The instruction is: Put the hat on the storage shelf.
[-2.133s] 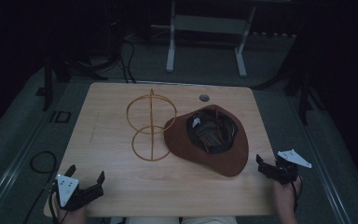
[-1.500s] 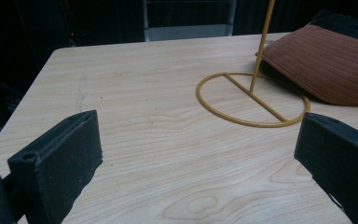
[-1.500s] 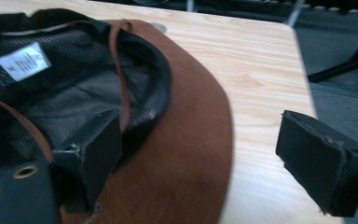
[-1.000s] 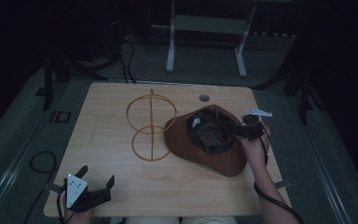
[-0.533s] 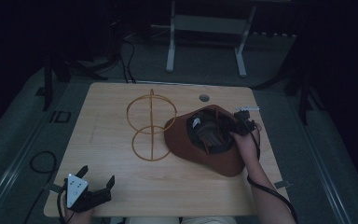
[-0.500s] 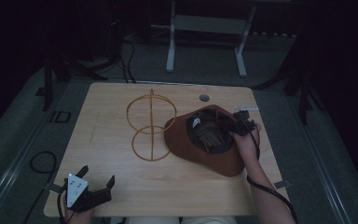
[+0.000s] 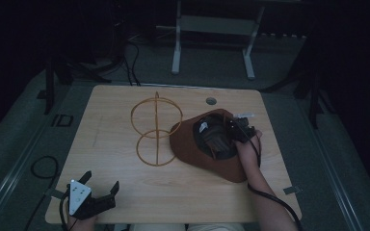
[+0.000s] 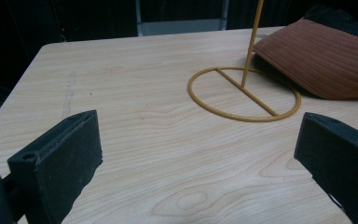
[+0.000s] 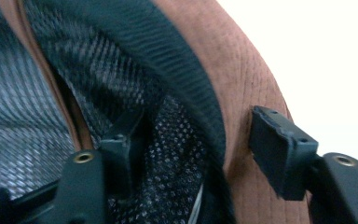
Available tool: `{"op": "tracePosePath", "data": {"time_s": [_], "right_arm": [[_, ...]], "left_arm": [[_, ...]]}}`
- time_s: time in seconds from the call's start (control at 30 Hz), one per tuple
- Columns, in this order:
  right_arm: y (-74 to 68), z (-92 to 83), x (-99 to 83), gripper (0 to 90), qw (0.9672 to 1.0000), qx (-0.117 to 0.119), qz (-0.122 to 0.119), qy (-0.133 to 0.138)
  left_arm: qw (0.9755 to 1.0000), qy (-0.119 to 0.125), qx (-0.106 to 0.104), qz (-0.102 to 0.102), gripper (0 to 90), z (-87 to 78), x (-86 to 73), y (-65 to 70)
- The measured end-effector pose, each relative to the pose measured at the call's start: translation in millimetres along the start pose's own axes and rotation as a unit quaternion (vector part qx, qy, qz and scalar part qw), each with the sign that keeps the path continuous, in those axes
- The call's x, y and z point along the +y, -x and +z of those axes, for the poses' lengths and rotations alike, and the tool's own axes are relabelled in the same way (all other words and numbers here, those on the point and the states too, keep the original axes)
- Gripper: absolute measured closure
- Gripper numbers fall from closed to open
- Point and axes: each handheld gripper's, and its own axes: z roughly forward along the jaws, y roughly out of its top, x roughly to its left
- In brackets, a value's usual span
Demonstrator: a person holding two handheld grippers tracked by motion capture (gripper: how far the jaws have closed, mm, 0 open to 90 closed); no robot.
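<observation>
Table (image 7: 125, 110): a light wooden top is filling the middle of the high view, with dark floor lying around it.
Hat (image 7: 200, 154): a brown brimmed hat is lying upside down on the right half of the table, its dark mesh lining facing up; its left brim is sitting just beside, perhaps touching, the wire stand.
Wire stand (image 7: 156, 126): a yellow frame of two rings joined by a straight rod is standing at the table's centre, left of the hat; in the left gripper view its base ring (image 8: 244, 95) is lying flat on the wood with the rod rising from it.
Right gripper (image 7: 238, 129): it is reaching into the hat at the far right side of the crown opening. In the right gripper view its jaws are straddling the hat's edge (image 9: 200, 107), one inside on the mesh lining, one outside on the brown cloth, with a gap showing, so they are apart and not yet pinching.
Right hand (image 7: 248, 149): it is resting over the hat's right brim, holding that gripper.
Left gripper (image 7: 96, 192): it is sitting at the near left corner of the table, well apart from the hat, jaws spread wide and holding nothing.
</observation>
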Motion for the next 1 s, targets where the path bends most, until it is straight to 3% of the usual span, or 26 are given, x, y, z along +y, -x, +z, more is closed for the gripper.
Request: {"op": "tracePosePath", "data": {"time_s": [0.07, 0.2, 0.3, 0.37, 0.4, 0.43, 0.57, 0.67, 0.83, 0.93, 1.0], "right_arm": [[-3.2, 0.9, -0.8, 39.2, 0.9998, -0.011, -0.014, 0.001], [0.0, 1.4, -1.3, 46.2, 1.0, -0.003, 0.001, 0.0], [-0.3, 0.2, -1.7, 63.4, 0.9998, -0.018, -0.005, -0.005], [-0.8, -0.2, -1.9, 63.4, 0.9997, -0.023, -0.01, -0.007], [-1.6, -0.7, -1.8, 77.0, 0.9991, -0.032, -0.022, -0.014], [-1.0, -1.5, -1.5, 80.1, 0.9991, -0.033, -0.022, -0.013], [10.6, -13.6, 1.0, 83.7, 0.9997, -0.013, 0.019, 0.008], [18.0, -27.5, 3.7, 84.1, 0.9989, -0.003, 0.032, 0.035], [33.5, -57.4, 9.0, 84.4, 0.9917, 0.03, 0.08, 0.096], [39.1, -77.3, 13.2, 84.4, 0.9859, 0.045, 0.098, 0.128], [42.1, -90.2, 16.4, 84.4, 0.9822, 0.057, 0.107, 0.144]], "left_arm": [[1.0, 0.0, 0.001, 0.001, 1.2, -0.3, 0.0, -0.1], [1.0, 0.002, 0.003, 0.0, 1.2, -1.2, 0.1, -0.5], [1.0, 0.0, 0.002, 0.0, 1.2, -0.9, 0.1, -0.2], [1.0, 0.0, 0.002, 0.0, 1.2, -0.9, 0.1, -0.2], [1.0, -0.006, 0.002, 0.002, 1.2, 0.0, 0.0, 1.1], [1.0, -0.006, 0.002, 0.001, 1.2, 0.3, -0.1, 1.4], [1.0, -0.006, 0.005, 0.001, 1.2, 0.7, 0.0, 1.5], [0.9999, -0.009, 0.008, -0.008, 1.2, 2.1, 0.2, -0.6], [0.9997, -0.01, 0.018, -0.014, 1.2, 2.0, 2.9, -0.5], [0.9997, -0.012, 0.012, -0.017, 1.2, 2.5, 4.7, 0.9], [0.9997, -0.025, -0.003, -0.003, 1.2, 4.1, 7.4, 5.4]]}}
